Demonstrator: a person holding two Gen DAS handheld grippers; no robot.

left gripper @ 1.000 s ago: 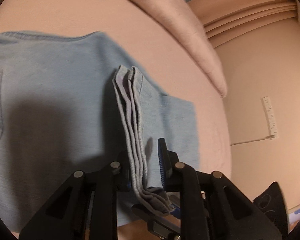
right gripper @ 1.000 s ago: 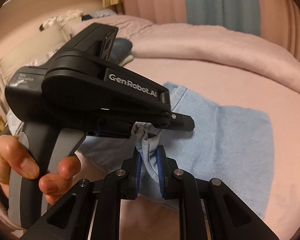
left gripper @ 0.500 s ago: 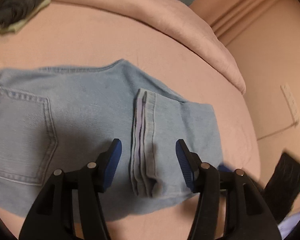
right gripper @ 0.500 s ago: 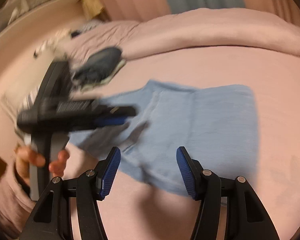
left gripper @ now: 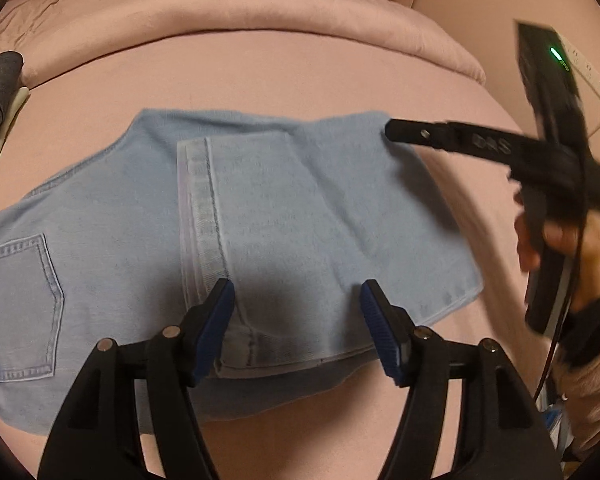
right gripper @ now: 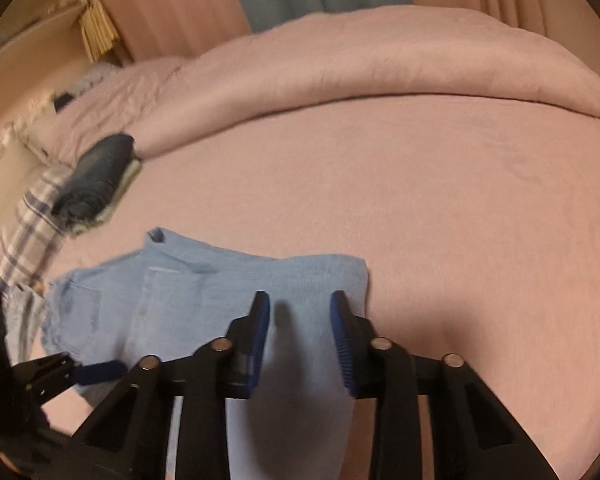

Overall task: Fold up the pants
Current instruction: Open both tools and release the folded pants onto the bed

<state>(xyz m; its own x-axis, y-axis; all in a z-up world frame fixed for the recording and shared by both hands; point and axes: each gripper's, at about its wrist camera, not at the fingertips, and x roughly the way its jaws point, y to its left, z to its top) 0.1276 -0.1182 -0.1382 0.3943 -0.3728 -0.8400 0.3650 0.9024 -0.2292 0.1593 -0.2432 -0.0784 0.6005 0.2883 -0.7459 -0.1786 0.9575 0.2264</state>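
Both tongs, left (left gripper: pixel 296 308) and right (right gripper: pixel 300 320), have let go of the hems and now hang wide open and empty above the pants (left gripper: pixel 260 216), which lie folded near the bed's (right gripper: pixel 440 208) front edge, suggesting this fold is done; no writing is legible.

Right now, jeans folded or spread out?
Folded once: the light blue jeans lie flat on the pink bed, leg hems laid over the seat.
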